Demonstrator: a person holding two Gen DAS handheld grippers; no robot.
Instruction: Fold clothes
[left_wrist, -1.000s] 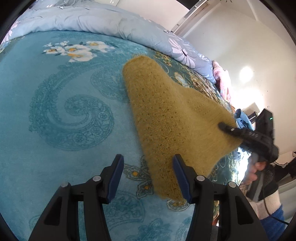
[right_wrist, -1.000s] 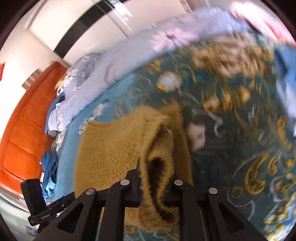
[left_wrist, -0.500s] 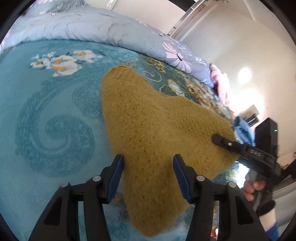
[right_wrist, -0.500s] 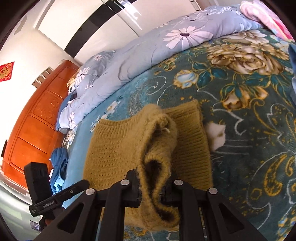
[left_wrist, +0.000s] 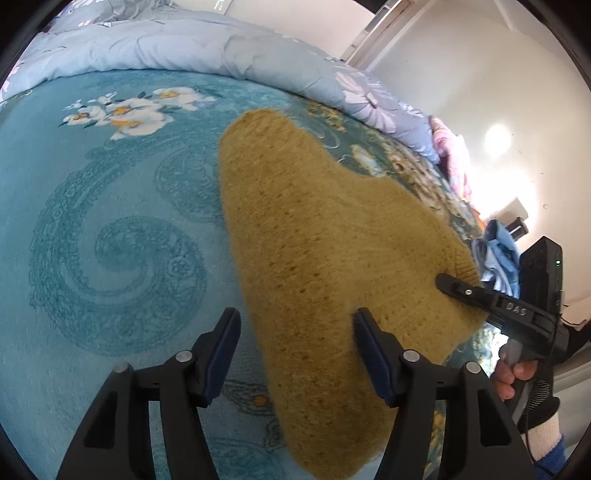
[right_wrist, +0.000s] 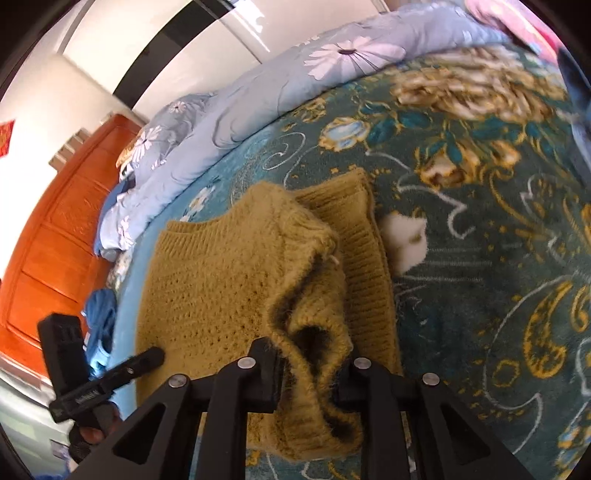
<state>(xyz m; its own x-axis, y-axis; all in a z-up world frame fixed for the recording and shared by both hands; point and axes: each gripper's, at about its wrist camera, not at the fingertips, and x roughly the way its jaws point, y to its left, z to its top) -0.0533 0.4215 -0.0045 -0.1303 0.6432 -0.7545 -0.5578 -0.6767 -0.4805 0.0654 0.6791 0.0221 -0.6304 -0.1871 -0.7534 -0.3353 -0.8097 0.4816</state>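
The teal floral blanket (left_wrist: 110, 236) covers the bed, and on it lies 1 mustard knitted sweater (left_wrist: 317, 236), spread from about 12 o'clock down to 5 o'clock in the left wrist view. In the right wrist view its ribbed hem band (right_wrist: 365, 258) lies flat at 1 o'clock of the raised fold, while a thick bunch of knit rises toward the camera at 6 o'clock.

By my judgement the step in hand is a fold of this sweater: the right gripper (right_wrist: 314, 373) is clamped on that bunch of knit, lifting 1 edge over the flat body. The left gripper (left_wrist: 295, 354) hovers above the near end of the sweater with its fingers spread wide and nothing between them.

The next move likely calls for the right gripper to carry the pinched edge across and lay it squarely on the flat part, with the left gripper either pinning the body or taking the near edge so both sides travel together. The knit is thick and slack, so it may sag or bunch if only 1 corner is led.

Counted: 1 blanket, 1 pale blue flowered quilt (left_wrist: 177, 40) along 12 o'clock, 1 sweater, 1 blue garment heap (left_wrist: 498, 258) at 3 o'clock, 2 grippers.
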